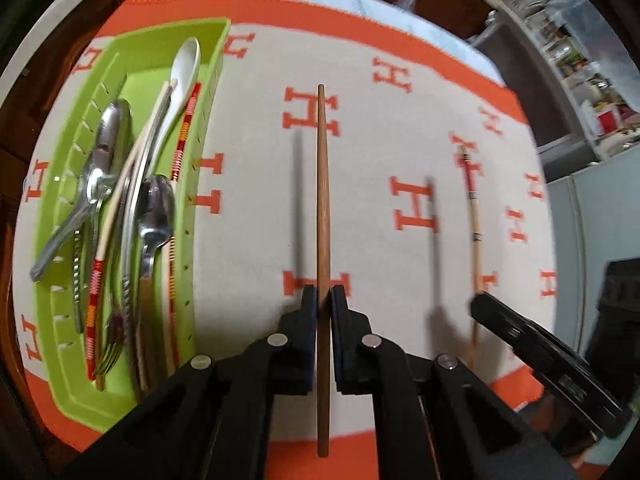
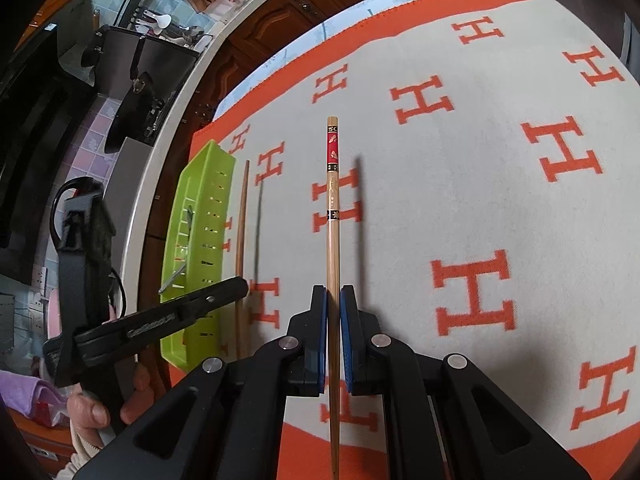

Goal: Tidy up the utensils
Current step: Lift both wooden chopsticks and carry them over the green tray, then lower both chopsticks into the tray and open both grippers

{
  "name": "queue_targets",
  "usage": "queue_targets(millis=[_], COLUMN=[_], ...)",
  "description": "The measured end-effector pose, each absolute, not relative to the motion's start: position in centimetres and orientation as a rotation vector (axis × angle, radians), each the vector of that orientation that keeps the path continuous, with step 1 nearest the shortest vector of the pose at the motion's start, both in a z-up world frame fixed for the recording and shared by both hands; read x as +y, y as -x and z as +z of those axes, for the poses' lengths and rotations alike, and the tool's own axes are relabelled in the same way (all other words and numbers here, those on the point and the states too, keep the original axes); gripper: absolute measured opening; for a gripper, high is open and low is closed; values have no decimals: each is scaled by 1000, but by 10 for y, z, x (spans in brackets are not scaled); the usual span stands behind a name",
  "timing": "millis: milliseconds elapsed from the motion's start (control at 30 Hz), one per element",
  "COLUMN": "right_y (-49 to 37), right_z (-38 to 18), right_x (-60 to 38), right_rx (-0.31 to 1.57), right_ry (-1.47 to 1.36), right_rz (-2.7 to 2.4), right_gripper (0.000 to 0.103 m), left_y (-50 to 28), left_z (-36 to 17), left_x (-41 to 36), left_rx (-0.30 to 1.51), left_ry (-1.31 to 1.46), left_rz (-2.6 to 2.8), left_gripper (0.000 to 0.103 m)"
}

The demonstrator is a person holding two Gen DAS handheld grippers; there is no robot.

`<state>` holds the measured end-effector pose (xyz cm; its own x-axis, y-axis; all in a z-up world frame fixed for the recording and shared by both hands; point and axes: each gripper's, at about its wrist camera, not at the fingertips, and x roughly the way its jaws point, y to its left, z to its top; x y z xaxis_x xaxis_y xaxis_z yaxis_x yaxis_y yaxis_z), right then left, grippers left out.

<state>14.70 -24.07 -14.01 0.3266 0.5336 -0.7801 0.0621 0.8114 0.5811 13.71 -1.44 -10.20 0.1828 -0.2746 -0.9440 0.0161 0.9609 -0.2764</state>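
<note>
On an orange-and-white cloth point(image 1: 256, 208), left tongs point(image 1: 324, 294) tight around a plain brown chopstick point(image 1: 322, 184), right tongs point(image 2: 333, 294) around a red-banded chopstick point(image 2: 333, 208).

bright, even light – crisp shadows, fisheye-warped, blurry edges

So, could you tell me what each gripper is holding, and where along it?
Left gripper clamps the plain brown chopstick partway along its length; right gripper clamps the red-decorated chopstick on its plain shaft.

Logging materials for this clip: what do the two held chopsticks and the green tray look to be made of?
Plain chopstick: likely wood, matte brown, faint grain. Decorated chopstick: pale bamboo or wood, with glossy red and black painted bands. Green tray: probably moulded plastic, uniform lime colour, slotted walls.
</note>
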Motion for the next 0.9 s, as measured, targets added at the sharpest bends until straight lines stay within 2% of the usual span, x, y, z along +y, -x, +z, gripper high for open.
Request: queue_targets(millis=[267, 367, 667, 900], right_y=[-142, -142, -147, -180], right_z=[-113, -100, -53, -48], right_x=[-204, -181, -103, -36], right_rx=[1205, 1201, 1188, 1203], right_ry=[-514, -472, -378, -371], right_rz=[397, 433, 516, 472], right_gripper=[6, 6, 6, 6], left_y=[-119, -117, -132, -142], left_z=[-36, -30, -59, -84], left_x=[36, 62, 128, 149], left_rx=[1235, 1208, 1222, 1246], left_ry=[236, 226, 245, 277], left_rz=[-213, -176, -107, -109], left_gripper=[4, 4, 4, 4])
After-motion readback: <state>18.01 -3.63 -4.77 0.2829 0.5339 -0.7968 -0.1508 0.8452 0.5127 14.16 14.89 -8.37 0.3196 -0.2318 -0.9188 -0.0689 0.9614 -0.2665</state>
